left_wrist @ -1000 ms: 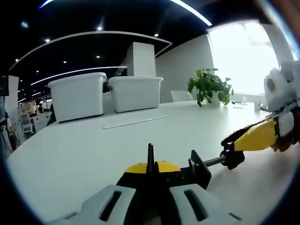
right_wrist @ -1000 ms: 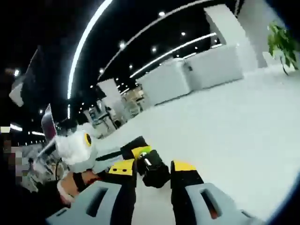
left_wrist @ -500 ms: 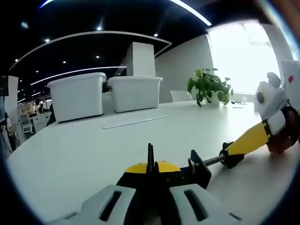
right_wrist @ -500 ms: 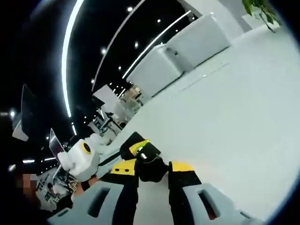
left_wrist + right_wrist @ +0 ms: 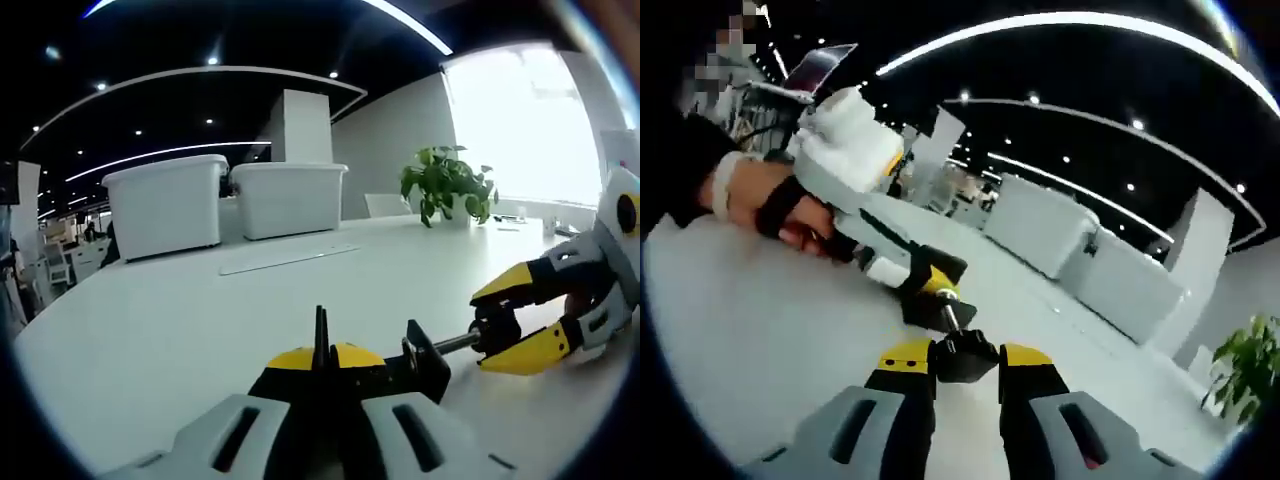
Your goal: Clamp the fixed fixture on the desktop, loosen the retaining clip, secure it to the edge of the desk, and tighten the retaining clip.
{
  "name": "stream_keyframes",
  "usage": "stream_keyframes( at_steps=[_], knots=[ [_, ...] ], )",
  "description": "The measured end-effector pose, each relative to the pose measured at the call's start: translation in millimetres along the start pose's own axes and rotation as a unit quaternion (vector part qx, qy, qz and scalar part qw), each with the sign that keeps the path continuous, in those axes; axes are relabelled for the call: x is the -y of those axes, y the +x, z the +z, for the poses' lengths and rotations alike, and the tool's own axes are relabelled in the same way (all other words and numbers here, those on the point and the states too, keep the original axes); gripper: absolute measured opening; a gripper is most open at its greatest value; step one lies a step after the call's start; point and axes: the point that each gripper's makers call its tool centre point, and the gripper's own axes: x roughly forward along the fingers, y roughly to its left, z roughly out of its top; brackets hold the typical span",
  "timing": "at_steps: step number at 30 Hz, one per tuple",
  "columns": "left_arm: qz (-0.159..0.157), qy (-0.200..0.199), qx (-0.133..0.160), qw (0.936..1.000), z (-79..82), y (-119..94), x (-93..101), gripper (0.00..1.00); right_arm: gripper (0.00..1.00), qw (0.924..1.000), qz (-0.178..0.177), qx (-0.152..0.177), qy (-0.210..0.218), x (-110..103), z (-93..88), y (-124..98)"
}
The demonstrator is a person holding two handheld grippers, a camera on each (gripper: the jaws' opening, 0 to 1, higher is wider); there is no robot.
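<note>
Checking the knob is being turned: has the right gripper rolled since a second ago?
Yes. In the left gripper view the right gripper has rolled on the knob; the plant stays put.

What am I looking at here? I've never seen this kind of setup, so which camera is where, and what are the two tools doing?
A person holds a two-finger gripper in each hand, and each carries a fisheye camera looking along its own fingers. In the left gripper view, the left gripper is shut on the black-and-yellow clamp fixture resting on the white desk. The right gripper reaches in with its yellow-tipped fingers around the black knob ending the clamp's screw. The right gripper view shows that grip from the other end. Behind stand two white storage bins and a potted plant.
</note>
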Motion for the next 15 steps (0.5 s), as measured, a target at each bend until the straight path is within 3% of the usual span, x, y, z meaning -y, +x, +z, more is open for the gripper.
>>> stream_keyframes(
  at_steps=[3, 8, 10, 11, 12, 14, 15],
  knots=[
    [0.000, 0.000, 0.000, 1.0000, 0.0, 0.1, -0.2, 0.04, 0.22, 0.9985, -0.011, 0.006, -0.053, 0.2, -1.0, 2.6],
    [0.001, 0.000, 0.000, 1.0000, -0.1, -0.2, -0.3, 0.04, 0.24, 0.9985, -0.012, 0.005, -0.052, 5.2, -2.1, 6.4],
    [0.001, 0.001, 0.000, 1.0000, -0.1, -0.4, -0.3, 0.04, 0.29, 0.9975, 0.009, -0.001, 0.070, 0.6, 0.4, 4.5],
    [0.001, 0.001, 0.000, 1.0000, -0.2, -0.6, -0.2, 0.04, 0.31, 0.9857, 0.002, -0.003, 0.169, 8.6, 7.6, -2.1],
    [0.001, 0.001, 0.000, 1.0000, -0.3, -0.6, -0.1, 0.04, 0.31, 0.9667, -0.002, -0.005, 0.256, 15.3, 8.2, -3.9],
    [0.000, 0.002, 0.000, 1.0000, -0.5, -0.5, 0.1, 0.04, 0.32, 0.9118, 0.019, 0.002, 0.410, 21.0, 12.0, -4.5],
    [0.000, 0.002, 0.000, 1.0000, -0.6, -0.6, 0.2, 0.04, 0.36, 0.8886, 0.024, 0.002, 0.458, 25.0, 10.1, -4.4]
  ],
)
